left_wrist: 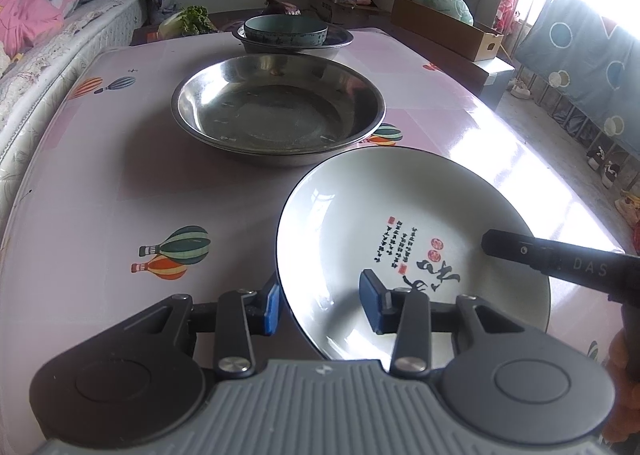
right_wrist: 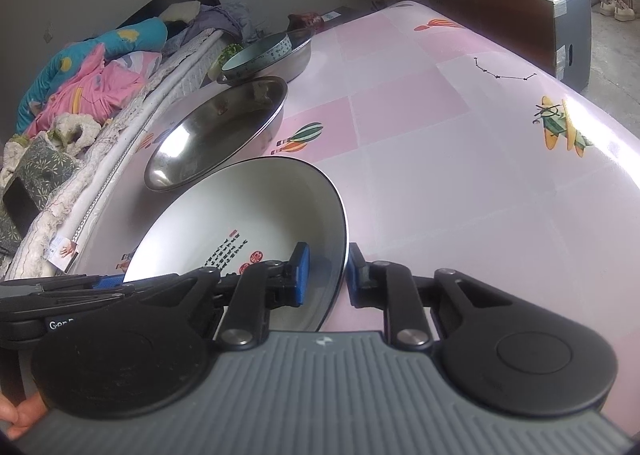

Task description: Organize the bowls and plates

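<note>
Blue pads (left_wrist: 272, 309) of my left gripper (left_wrist: 322, 305) straddle the near-left rim of the white plate (left_wrist: 400, 223), jaws moderately wide, not yet clamped. My right gripper (right_wrist: 326, 275) likewise brackets the plate's opposite rim, one pad inside the well, one outside, with gaps on both sides. The plate sits lower right of the left view, apparently tilted; contact with the table (left_wrist: 120, 175) cannot be confirmed. Recommendation: close both evenly before lifting. Steel basin (left_wrist: 280, 107) lies just beyond; the teal bowl (left_wrist: 286, 30) nests in a farther basin (left_wrist: 340, 41). Open tabletop right.
</note>
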A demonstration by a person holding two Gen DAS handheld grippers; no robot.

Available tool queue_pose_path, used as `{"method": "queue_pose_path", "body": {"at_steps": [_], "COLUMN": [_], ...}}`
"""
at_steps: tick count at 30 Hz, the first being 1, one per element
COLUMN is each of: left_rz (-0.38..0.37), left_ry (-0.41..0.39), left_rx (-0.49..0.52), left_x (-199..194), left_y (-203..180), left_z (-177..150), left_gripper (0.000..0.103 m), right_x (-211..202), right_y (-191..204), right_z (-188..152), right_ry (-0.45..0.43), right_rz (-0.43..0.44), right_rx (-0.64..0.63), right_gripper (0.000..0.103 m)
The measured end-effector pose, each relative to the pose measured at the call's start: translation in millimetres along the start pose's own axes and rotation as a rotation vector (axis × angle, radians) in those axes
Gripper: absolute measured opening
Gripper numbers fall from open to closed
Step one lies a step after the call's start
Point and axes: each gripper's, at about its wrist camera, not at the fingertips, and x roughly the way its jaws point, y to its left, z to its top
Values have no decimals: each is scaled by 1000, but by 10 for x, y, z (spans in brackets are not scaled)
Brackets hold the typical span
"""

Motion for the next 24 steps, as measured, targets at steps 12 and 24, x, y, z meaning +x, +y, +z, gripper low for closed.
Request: {"method": "queue_pose_path", "body": {"at_steps": [12, 24], "left_rz": [-3, 1], "left_ry": [1, -4], "left_rx": [8, 5], "left_x": [35, 44], "left_y": [-55, -67], "left_z": [26, 29], "left_gripper": [42, 43], "right_x": [9, 3], "right_y": [-61, -90], "right_z": [28, 16], "right_ry": [-4, -13], "right_rz": [-6, 8], "right_rx": [21, 26], "right_gripper": [18, 19]}}
